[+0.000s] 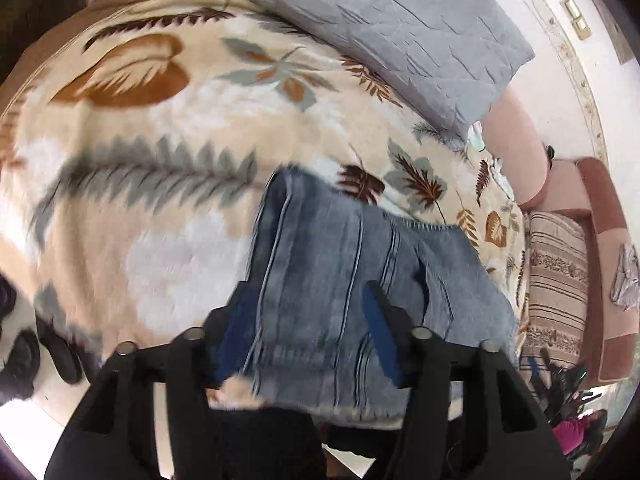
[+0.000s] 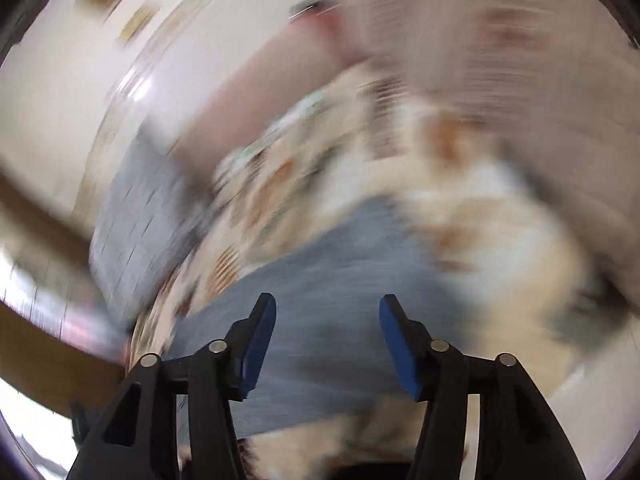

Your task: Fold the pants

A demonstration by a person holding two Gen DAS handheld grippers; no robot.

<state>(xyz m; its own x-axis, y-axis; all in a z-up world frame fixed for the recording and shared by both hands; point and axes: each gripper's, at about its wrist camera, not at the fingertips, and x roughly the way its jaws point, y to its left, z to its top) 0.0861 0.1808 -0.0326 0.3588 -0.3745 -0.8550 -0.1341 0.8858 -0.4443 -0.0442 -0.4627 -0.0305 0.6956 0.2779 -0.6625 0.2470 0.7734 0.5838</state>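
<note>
Folded blue denim pants (image 1: 340,280) lie on a cream leaf-patterned blanket (image 1: 160,140). My left gripper (image 1: 308,312) is open, its blue-padded fingers (image 1: 380,332) straddling the near part of the pants; cloth covers part of the left finger. In the heavily blurred right wrist view, my right gripper (image 2: 326,312) is open and empty above the pants (image 2: 332,280), which lie on the blanket (image 2: 500,232).
A grey quilted pillow (image 1: 400,28) lies at the far side of the bed, also seen in the right wrist view (image 2: 132,216). A pink armchair with a striped cushion (image 1: 556,280) stands at the right. Dark shoes (image 1: 24,356) sit on the floor at the left.
</note>
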